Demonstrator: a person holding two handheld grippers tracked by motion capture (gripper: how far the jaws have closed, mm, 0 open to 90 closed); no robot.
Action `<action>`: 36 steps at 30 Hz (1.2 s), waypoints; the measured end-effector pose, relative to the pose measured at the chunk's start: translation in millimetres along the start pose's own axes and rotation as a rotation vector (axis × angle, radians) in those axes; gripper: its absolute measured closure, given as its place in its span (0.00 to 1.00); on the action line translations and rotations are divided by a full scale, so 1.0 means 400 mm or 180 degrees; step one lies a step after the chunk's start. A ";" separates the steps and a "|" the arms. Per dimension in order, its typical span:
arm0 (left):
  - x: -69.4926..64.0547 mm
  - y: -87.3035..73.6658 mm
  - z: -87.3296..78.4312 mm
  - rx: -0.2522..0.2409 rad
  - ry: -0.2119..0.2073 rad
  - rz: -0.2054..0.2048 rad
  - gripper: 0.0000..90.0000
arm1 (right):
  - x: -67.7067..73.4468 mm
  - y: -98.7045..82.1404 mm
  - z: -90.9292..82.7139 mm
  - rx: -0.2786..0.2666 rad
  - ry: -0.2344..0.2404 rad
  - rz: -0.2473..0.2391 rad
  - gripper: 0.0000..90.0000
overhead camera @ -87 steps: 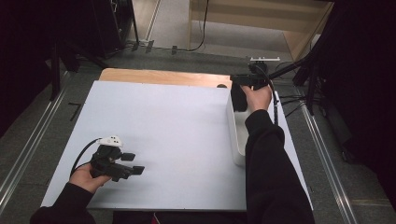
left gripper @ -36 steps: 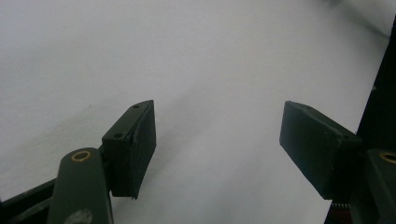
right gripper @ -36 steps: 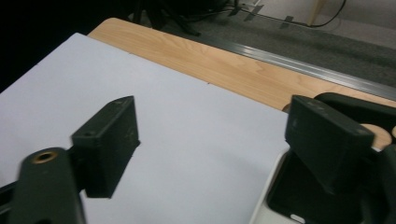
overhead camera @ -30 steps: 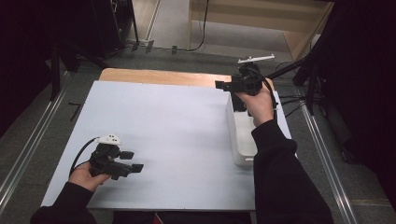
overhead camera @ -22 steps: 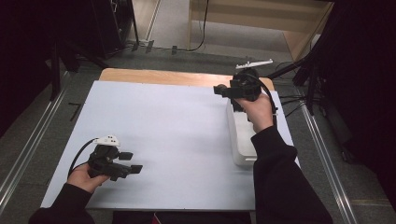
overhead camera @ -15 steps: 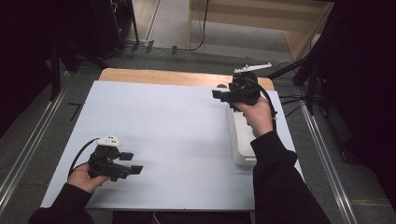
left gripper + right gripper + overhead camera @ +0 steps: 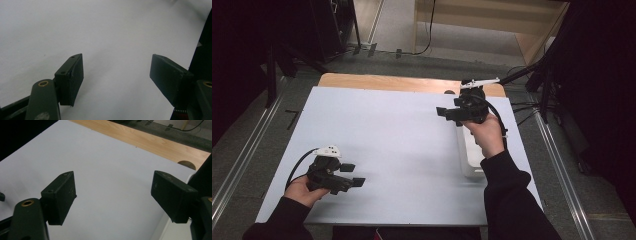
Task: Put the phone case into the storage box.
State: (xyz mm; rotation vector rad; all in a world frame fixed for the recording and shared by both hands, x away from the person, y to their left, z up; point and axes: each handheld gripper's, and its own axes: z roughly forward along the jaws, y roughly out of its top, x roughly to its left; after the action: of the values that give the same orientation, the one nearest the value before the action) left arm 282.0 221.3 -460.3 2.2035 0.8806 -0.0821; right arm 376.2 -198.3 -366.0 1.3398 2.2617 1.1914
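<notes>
While both jaws stand apart with nothing in them, the white tray (image 7: 469,160) waits at the right edge of the counter (image 7: 402,150).

The right hand-held gripper (image 7: 447,113) hangs over the tray's far end, jaws spread and aimed across the bare counter, likely because it has let go. The left hand-held gripper (image 7: 353,175) rests low near the front, spread too, out of the way.

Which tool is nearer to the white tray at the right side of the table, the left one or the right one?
Right. The right tool is at the far end of the white tray; the left tool rests at the table's near left, far from it.
</notes>
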 end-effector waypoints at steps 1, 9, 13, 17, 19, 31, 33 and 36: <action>0.000 0.000 0.000 0.0000 0.0000 -0.0003 0.30 | 0.003 -0.002 0.000 0.0006 0.0004 0.0004 0.21; 0.000 -0.001 0.000 0.0001 0.0004 -0.0010 0.30 | 0.025 -0.022 0.000 0.0045 0.0064 -0.0043 0.21; 0.000 0.000 0.000 0.0004 0.0001 -0.0001 0.30 | 0.033 -0.032 0.006 0.0061 0.0095 -0.0063 0.21; 0.000 -0.001 0.000 0.0011 -0.0003 -0.0010 0.30 | 0.040 -0.042 0.008 0.0061 0.0129 -0.0060 0.21; 0.000 0.000 0.000 0.0013 -0.0004 -0.0005 0.30 | 0.044 -0.048 0.009 0.0072 0.0137 -0.0053 0.21; -0.002 0.000 0.000 0.0000 -0.0012 0.0010 0.30 | 0.067 -0.098 0.015 0.0125 0.0232 -0.0114 0.21; -0.002 0.000 0.000 0.0001 -0.0011 0.0013 0.30 | 0.070 -0.108 0.014 0.0114 0.0280 -0.0109 0.21; -0.002 0.000 0.000 0.0001 -0.0011 0.0015 0.30 | 0.076 -0.123 0.012 0.0118 0.0293 -0.0110 0.21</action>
State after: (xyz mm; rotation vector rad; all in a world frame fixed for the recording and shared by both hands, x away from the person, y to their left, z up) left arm 281.5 221.0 -459.8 2.2049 0.8734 -0.0838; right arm 332.5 -182.6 -400.8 1.2781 2.3717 1.2295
